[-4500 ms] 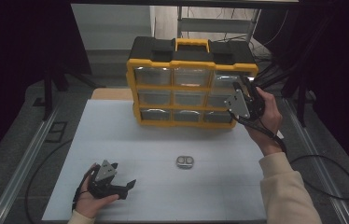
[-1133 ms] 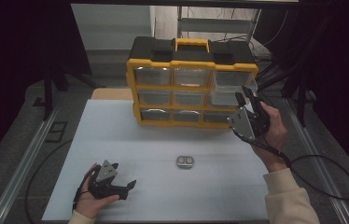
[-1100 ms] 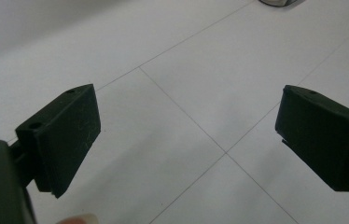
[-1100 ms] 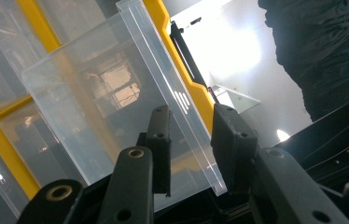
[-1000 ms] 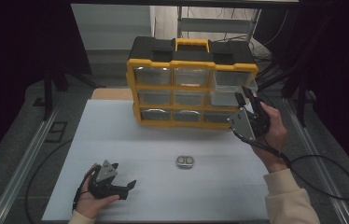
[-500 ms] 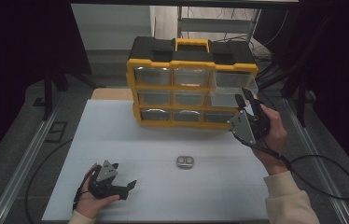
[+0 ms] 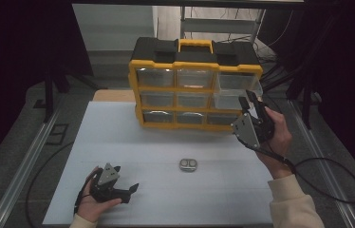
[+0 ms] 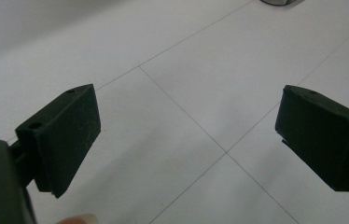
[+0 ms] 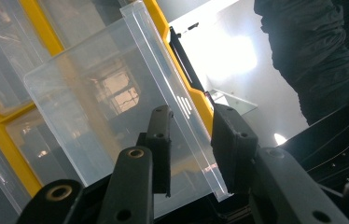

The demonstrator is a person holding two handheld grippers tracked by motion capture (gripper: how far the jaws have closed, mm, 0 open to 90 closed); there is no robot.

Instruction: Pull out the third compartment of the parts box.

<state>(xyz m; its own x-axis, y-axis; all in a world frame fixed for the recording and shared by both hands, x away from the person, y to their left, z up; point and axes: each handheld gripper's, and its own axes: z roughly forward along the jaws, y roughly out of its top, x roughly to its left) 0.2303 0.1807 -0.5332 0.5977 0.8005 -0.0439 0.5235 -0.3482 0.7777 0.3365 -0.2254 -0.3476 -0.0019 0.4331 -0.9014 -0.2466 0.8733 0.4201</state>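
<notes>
A yellow and black organiser point(image 7: 194, 52) with clear drawers stands at the back of the white table point(image 7: 118, 137). One clear drawer point(image 7: 227, 99) in its right column sticks out towards me. My right gripper point(image 7: 250, 105) is shut on that drawer's front wall; in the right gripper view the clear drawer point(image 9: 107, 93) has its edge pinched between the two jaws of the right gripper point(image 9: 189, 119). My left gripper point(image 7: 129, 191) rests low at the table's front left, held in a hand. In the left gripper view the left gripper point(image 8: 186, 126) is wide open over bare table.
A small grey metal object point(image 7: 188, 165) lies in the middle of the table, apart from both grippers; its edge point(image 8: 280, 1) touches the top of the left gripper view. A cable point(image 7: 327, 175) trails from the right gripper. Dark frame posts flank the table.
The right gripper has drawn back towards me and slightly down, and the clear drawer has slid out of the organiser with it. The left gripper has stayed put.
</notes>
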